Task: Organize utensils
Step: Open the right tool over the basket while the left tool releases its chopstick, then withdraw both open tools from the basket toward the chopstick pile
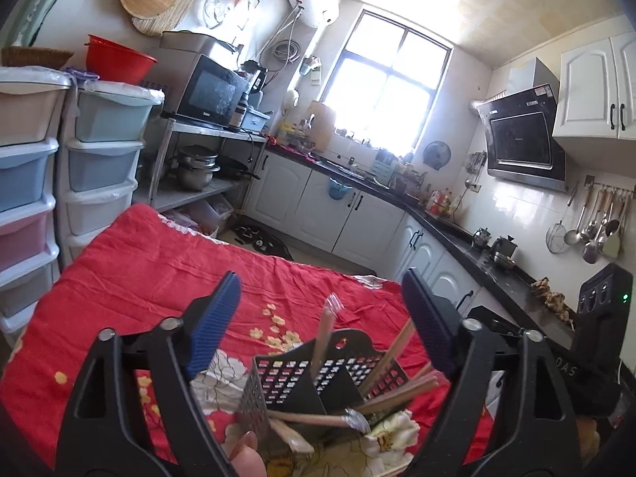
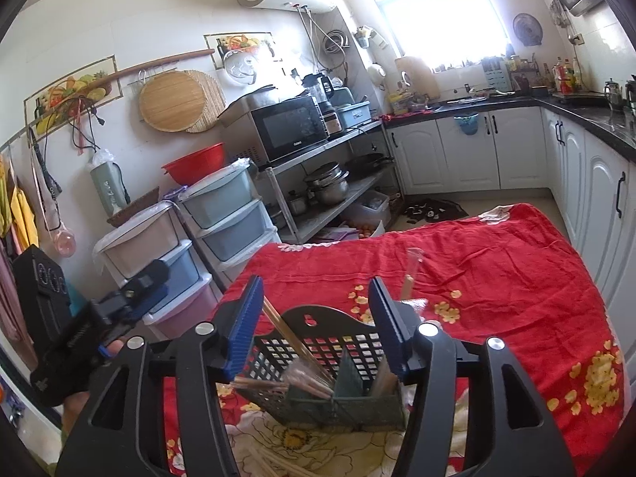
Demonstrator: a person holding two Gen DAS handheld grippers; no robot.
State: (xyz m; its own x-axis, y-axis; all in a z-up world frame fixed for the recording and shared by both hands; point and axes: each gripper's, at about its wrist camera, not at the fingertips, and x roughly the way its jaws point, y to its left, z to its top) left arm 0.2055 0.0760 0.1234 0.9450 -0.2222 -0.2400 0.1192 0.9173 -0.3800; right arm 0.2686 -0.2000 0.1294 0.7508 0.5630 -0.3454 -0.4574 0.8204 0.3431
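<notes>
A dark perforated utensil caddy (image 1: pixel 326 373) with compartments stands on the red floral cloth (image 1: pixel 159 270). It holds wooden chopsticks (image 1: pixel 397 393) and a wrapped utensil (image 1: pixel 324 338). My left gripper (image 1: pixel 318 318) is open and empty, its blue pads on either side above the caddy. In the right wrist view the caddy (image 2: pixel 326 361) sits between the blue pads of my right gripper (image 2: pixel 316 318), which is open and empty. Chopsticks (image 2: pixel 290 338) lean in its left compartment. More chopsticks (image 2: pixel 278 463) lie on the cloth at the bottom. The left gripper's body (image 2: pixel 79 330) shows at the left.
Stacked plastic drawers (image 1: pixel 103 151) stand left of the table. A metal rack with a microwave (image 2: pixel 290 127) and pots is behind. White cabinets with a dark counter (image 1: pixel 497 266) run along the right. The right gripper's body (image 1: pixel 600 334) is at the right edge.
</notes>
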